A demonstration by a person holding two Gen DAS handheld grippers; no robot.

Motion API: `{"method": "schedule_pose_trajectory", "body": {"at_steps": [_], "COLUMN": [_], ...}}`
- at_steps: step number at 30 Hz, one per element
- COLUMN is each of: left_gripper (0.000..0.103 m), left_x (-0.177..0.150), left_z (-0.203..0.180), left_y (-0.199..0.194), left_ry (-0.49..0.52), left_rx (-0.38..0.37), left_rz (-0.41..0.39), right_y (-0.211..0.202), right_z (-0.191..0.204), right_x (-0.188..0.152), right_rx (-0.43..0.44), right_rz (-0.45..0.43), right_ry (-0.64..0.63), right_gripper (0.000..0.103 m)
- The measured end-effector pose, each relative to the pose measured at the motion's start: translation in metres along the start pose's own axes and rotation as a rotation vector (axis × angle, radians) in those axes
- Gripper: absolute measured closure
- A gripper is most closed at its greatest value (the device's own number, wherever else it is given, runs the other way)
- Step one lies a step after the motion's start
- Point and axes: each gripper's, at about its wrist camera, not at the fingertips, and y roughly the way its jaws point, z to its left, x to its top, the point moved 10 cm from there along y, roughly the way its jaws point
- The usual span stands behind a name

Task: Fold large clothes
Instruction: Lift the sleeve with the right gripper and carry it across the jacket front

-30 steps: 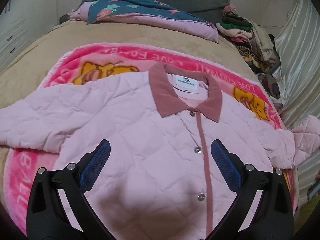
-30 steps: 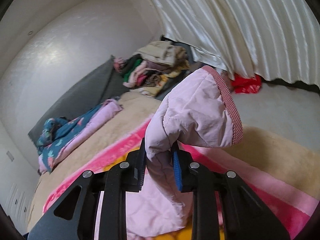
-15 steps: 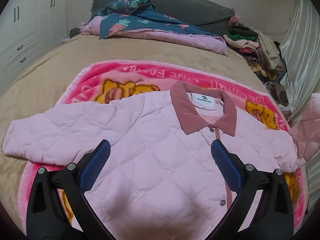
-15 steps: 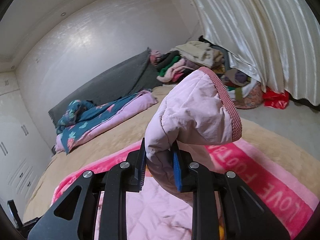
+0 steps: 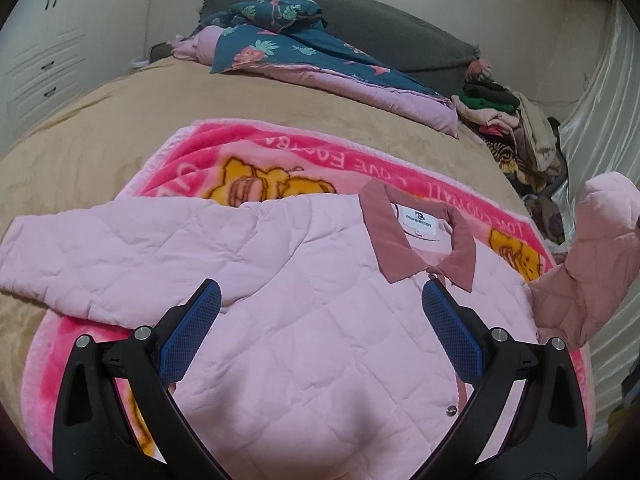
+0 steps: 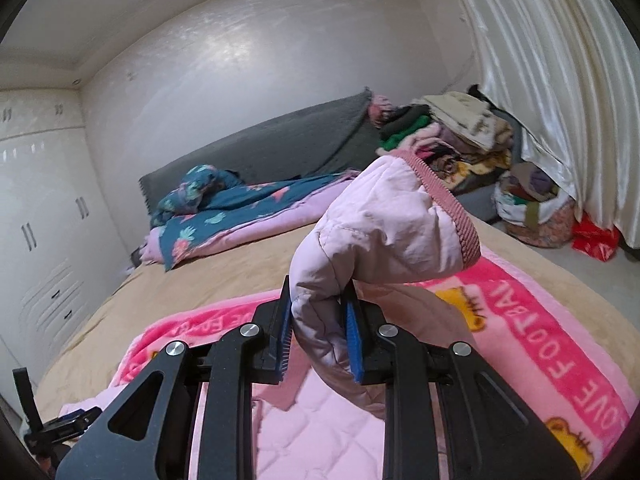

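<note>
A pink quilted jacket (image 5: 320,320) lies front side up on a bright pink blanket (image 5: 280,152) with yellow cartoon figures and white letters, and this blanket is spread over a tan bedcover (image 5: 120,120). The darker pink collar (image 5: 384,240) of the jacket points to the far side of the bed, and a white label is visible inside it. One sleeve (image 5: 100,256) is stretched flat to the left, its end reaching past the blanket edge onto the tan cover. The other sleeve (image 6: 384,232) is raised in the air on the right side: the right gripper (image 6: 318,336) pinches it between its blue pads (image 6: 354,332), a little behind the ribbed cuff (image 6: 444,196), and the cuff end folds over above the jaws. The sleeve is lifted off the blanket while the body of the jacket stays flat. The left gripper (image 5: 320,332) hovers above the chest of the jacket with its jaws spread wide and nothing between them; I cannot tell if its tips touch the cloth. At the far end of the bed there is a folded quilt (image 5: 320,56) in dark blue with flowers and a pink underside, lying against a grey headboard (image 5: 400,36). To the far right, near the shiny white curtain (image 6: 560,80), a pile of mixed clothes (image 6: 452,132) is stacked. White wardrobe doors (image 6: 40,220) stand on the left.
</note>
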Motion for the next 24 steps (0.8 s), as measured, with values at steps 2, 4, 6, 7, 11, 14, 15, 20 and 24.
{"method": "schedule_pose_trajectory", "body": {"at_steps": [2, 4, 6, 7, 11, 14, 15, 20, 24], "left_gripper": [0.009, 0.009, 0.009, 0.009, 0.009, 0.009, 0.009, 0.009, 0.009], "left_x": [-0.001, -0.002, 0.000, 0.000, 0.002, 0.003, 0.003, -0.003, -0.008], "left_z": [0.001, 0.003, 0.007, 0.008, 0.016, 0.020, 0.022, 0.025, 0.018], "left_y": [0.004, 0.006, 0.007, 0.007, 0.009, 0.012, 0.013, 0.022, 0.029], "left_ry": [-0.015, -0.020, -0.032, -0.037, -0.074, -0.096, -0.106, -0.172, -0.215], "left_rx": [-0.045, -0.057, -0.061, -0.063, -0.075, -0.088, -0.094, -0.157, -0.228], "left_rz": [0.013, 0.017, 0.018, 0.018, 0.019, 0.023, 0.027, 0.060, 0.089], "right_y": [0.006, 0.011, 0.016, 0.018, 0.029, 0.036, 0.039, 0.051, 0.063], "right_z": [0.016, 0.030, 0.043, 0.047, 0.069, 0.084, 0.089, 0.106, 0.124], "right_x": [-0.003, -0.005, -0.009, -0.011, -0.021, -0.030, -0.035, -0.058, -0.085], "right_rx": [0.015, 0.029, 0.050, 0.059, 0.088, 0.102, 0.102, 0.123, 0.135], "right_rz": [0.006, 0.011, 0.019, 0.023, 0.045, 0.054, 0.057, 0.086, 0.115], "right_ry": [-0.011, -0.027, -0.031, -0.031, -0.041, -0.066, -0.078, -0.117, -0.173], "right_gripper": [0.081, 0.081, 0.081, 0.081, 0.081, 0.081, 0.081, 0.081, 0.081]}}
